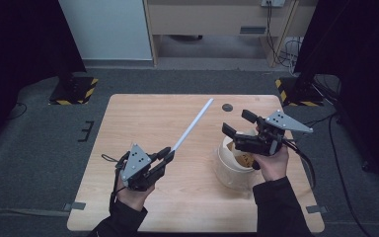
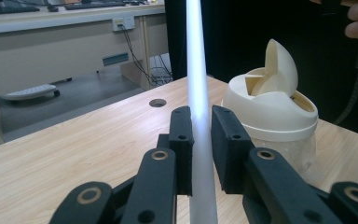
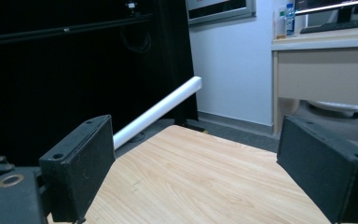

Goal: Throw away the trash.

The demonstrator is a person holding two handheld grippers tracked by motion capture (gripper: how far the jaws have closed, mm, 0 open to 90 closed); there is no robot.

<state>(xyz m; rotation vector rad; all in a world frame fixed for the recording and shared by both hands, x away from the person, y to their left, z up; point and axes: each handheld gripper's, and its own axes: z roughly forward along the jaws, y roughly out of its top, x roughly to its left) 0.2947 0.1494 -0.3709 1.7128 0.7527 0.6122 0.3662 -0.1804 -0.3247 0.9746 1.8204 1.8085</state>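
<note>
- Your left gripper (image 1: 167, 154) sits low over the near left part of the desk (image 1: 143, 123), and its jaws are pinching the near end of a long white tube (image 1: 193, 124).
- In the left gripper view the white tube (image 2: 196, 93) runs straight up between the two black pads (image 2: 182, 140), which press on it from both sides.
- From the high view, the tube slants away from your left hand (image 1: 135, 190) toward the far middle of the desk, its far end lifted above the wood near a small round hole (image 1: 227, 107) in the desktop.
- Your right gripper (image 1: 237, 124) hovers over the right side of the desk with its jaws spread wide and nothing between them.
- In the right gripper view the two pads (image 3: 81, 168) stand well apart, with bare wood between them and the tube (image 3: 157, 112) beyond, off to the left.
- A cream bin (image 1: 232, 165) with a swing lid stands on the desk just below your right hand (image 1: 272, 165).
- In the left gripper view the bin's (image 2: 272, 112) lid flap is tipped up, and the bin stands to the right of the tube, apart from it.
</note>
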